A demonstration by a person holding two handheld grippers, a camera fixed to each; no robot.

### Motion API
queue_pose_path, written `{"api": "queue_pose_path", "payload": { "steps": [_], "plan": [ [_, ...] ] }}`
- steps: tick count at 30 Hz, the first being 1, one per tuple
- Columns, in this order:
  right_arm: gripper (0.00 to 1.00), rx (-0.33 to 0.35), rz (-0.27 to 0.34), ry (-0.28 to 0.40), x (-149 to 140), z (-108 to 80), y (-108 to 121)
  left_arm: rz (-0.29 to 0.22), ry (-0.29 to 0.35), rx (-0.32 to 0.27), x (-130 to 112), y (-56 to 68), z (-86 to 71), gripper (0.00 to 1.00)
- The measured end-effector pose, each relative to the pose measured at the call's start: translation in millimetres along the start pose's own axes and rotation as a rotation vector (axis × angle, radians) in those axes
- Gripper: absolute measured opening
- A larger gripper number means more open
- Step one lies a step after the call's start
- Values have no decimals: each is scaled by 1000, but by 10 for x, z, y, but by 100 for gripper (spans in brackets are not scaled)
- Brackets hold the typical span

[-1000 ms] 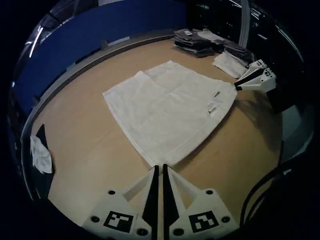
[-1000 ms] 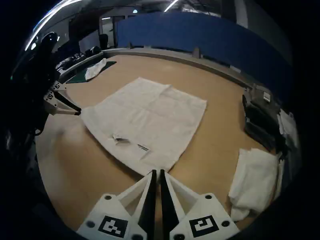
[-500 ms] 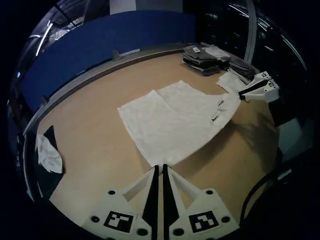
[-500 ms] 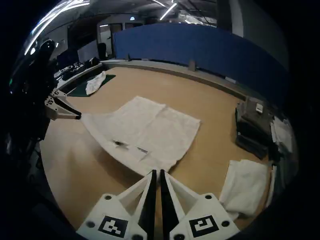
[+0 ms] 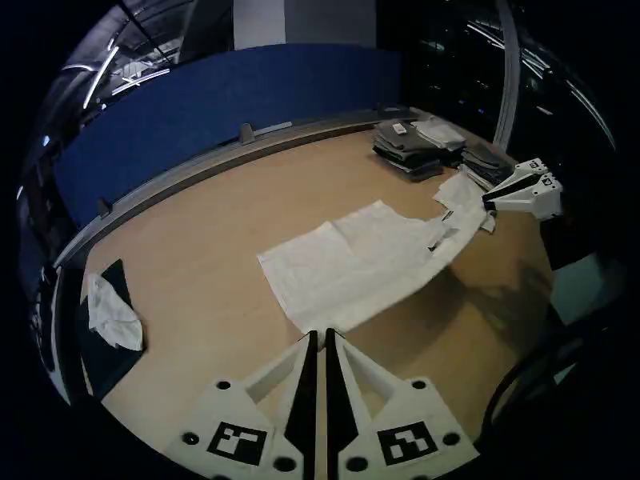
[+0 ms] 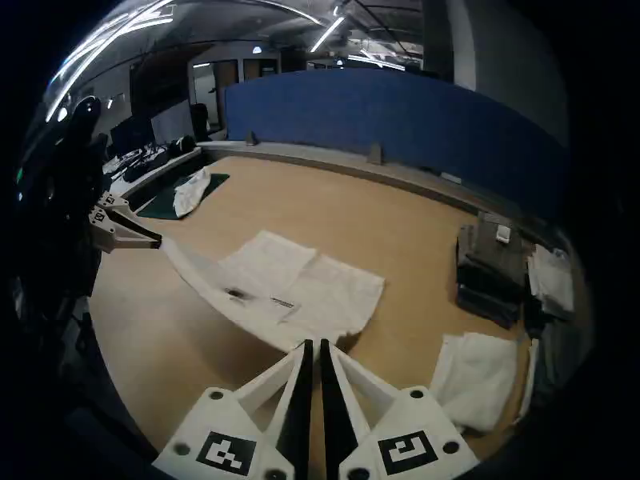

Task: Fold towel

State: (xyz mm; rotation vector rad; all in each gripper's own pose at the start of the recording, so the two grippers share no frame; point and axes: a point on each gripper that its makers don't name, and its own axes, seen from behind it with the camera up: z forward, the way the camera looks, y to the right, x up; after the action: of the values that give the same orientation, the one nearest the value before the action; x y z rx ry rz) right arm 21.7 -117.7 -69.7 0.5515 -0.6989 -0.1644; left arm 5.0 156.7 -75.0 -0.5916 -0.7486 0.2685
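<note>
1. Now pinching one towel (image 5: 360, 260) corner with left gripper (image 5: 318, 336), fingers closed on it.
2. Likewise clamping a second corner with right gripper (image 6: 314, 346).
3. Holding that edge above table (image 5: 200, 240); far half lying flat.
4. Beyond: one white pile (image 6: 476, 380), one crumpled cloth (image 5: 112, 312).

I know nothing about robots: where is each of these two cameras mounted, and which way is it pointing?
Left gripper view: rides on the left hand-held gripper, facing along its own two fingers across the white towel toward the right hand-held gripper.
Right gripper view: rides on the right hand-held gripper, facing along its own fingers across the towel toward the left one.
Shared: white towel, wooden table, blue partition, both grippers.
</note>
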Motion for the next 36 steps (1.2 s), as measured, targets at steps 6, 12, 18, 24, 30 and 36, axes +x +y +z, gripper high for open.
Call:
{"api": "queue_pose_path", "payload": {
  "steps": [6, 12, 18, 24, 30, 36],
  "plan": [
    [6, 0, 2, 13, 94, -108, -18, -27, 31, 6, 147, -3, -148, 6],
    [6, 1, 8, 22, 155, -183, -25, -30, 55, 9, 258, 14, -246, 6],
    [6, 0, 11, 27, 190, -235, -14, -36, 62, 9, 301, 6, -295, 6],
    [6, -2, 6, 23, 164, -217, -19, -42, 53, 7, 259, 19, -269, 6],
    [6, -5, 1, 15, 136, -191, -5, -48, 49, 3, 241, 32, -262, 6],
    [6, -6, 1, 3, 131, -133, 3, -57, 34, 7, 205, 12, -223, 6]
  ]
}}
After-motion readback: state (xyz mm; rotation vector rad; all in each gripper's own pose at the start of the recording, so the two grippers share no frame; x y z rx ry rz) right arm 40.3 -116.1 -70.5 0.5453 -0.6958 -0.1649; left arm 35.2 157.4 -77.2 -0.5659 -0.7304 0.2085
